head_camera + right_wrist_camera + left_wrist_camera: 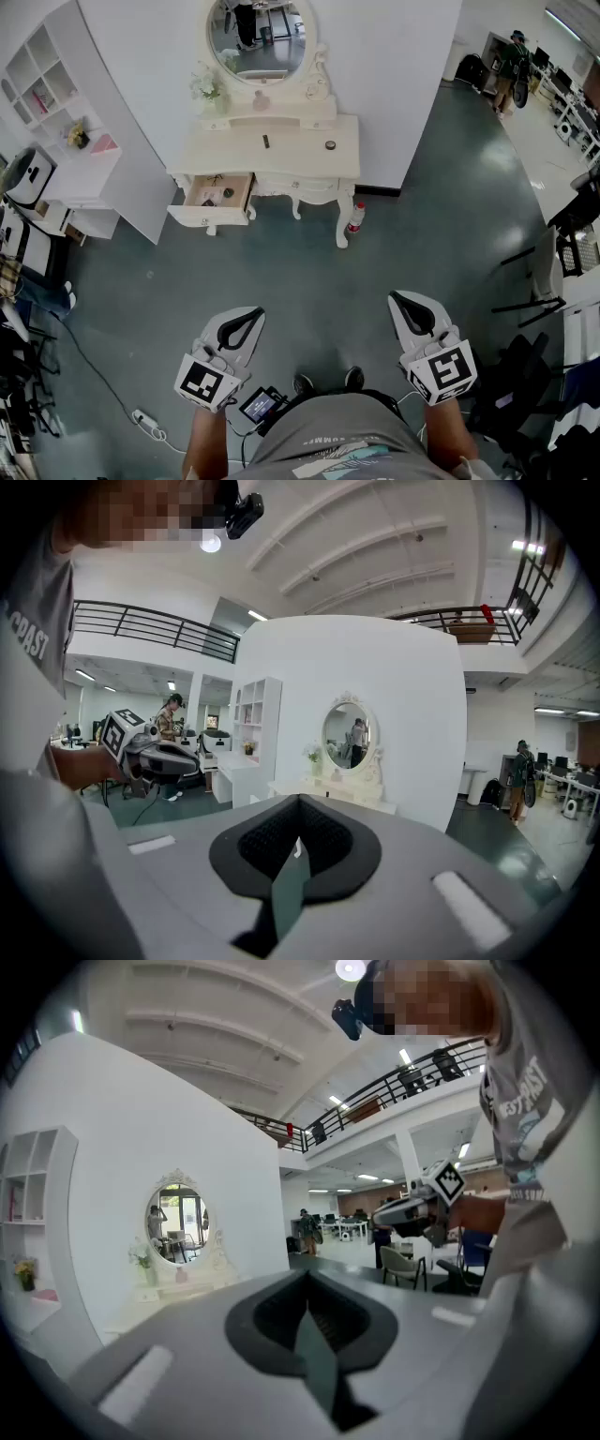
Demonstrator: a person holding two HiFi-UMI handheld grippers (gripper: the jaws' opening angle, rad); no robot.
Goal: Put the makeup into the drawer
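The cream dressing table (300,164) with an oval mirror stands far ahead against the white wall. Its left drawer (217,195) is pulled open, with a few small items inside. On the tabletop lie a dark stick-shaped makeup item (265,142) and a small round compact (330,144). My left gripper (246,321) and right gripper (406,303) are held low over the floor, well short of the table, both shut and empty. The table (178,1279) shows small in the left gripper view, beyond the left gripper (309,1321). The right gripper view has the table (342,787) beyond the right gripper (295,850).
A bottle (354,217) stands on the floor by the table's right leg. White shelving (56,178) fills the left side. A power strip (145,422) and cable lie on the floor at lower left. Dark chairs (553,272) stand at the right.
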